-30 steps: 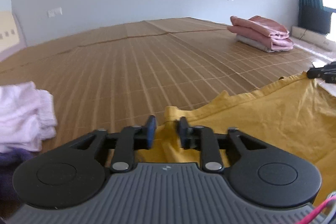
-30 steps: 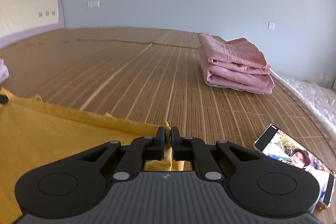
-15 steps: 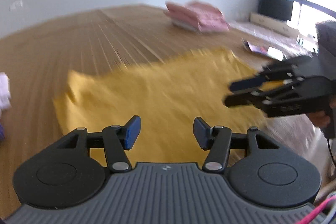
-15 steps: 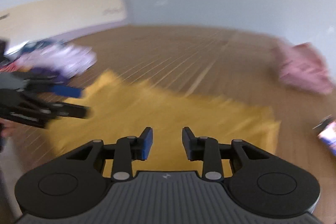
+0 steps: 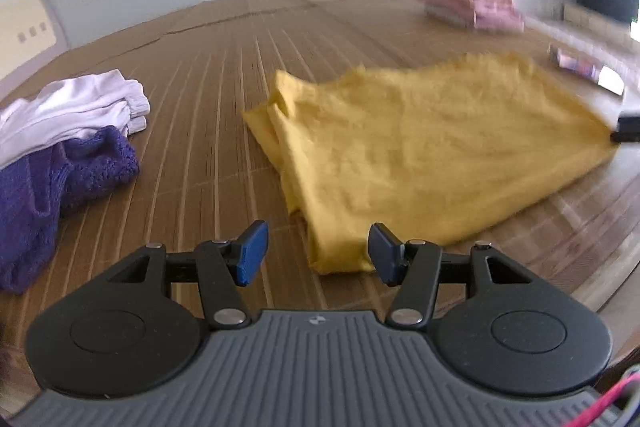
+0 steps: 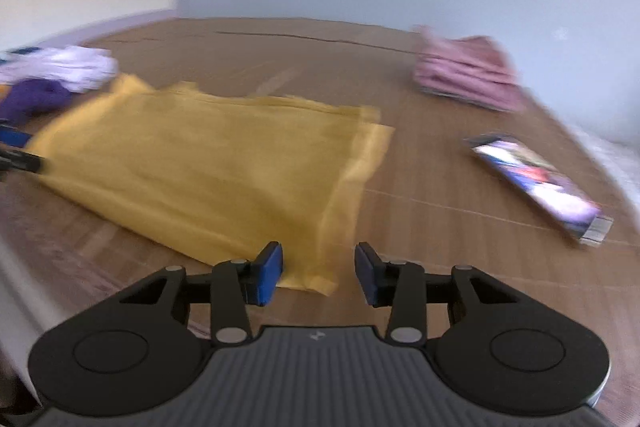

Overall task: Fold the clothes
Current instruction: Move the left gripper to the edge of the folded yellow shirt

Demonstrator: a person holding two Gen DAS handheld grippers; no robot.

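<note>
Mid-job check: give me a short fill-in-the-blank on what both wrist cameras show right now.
1. The left gripper and right gripper both have jaws that are ____.
2. The garment lying between them on the bamboo mat is ____ in colour.
3. The folded stack at the far side is ____.
4. Beside the white clothes lies a ____ knitted garment.

Missing words: open; yellow; pink; purple

Yellow garment (image 5: 424, 143): you see it folded over, lying flat on the bamboo mat (image 5: 224, 75).
Edges: doubled layers, slightly uneven at your near corner.
</note>
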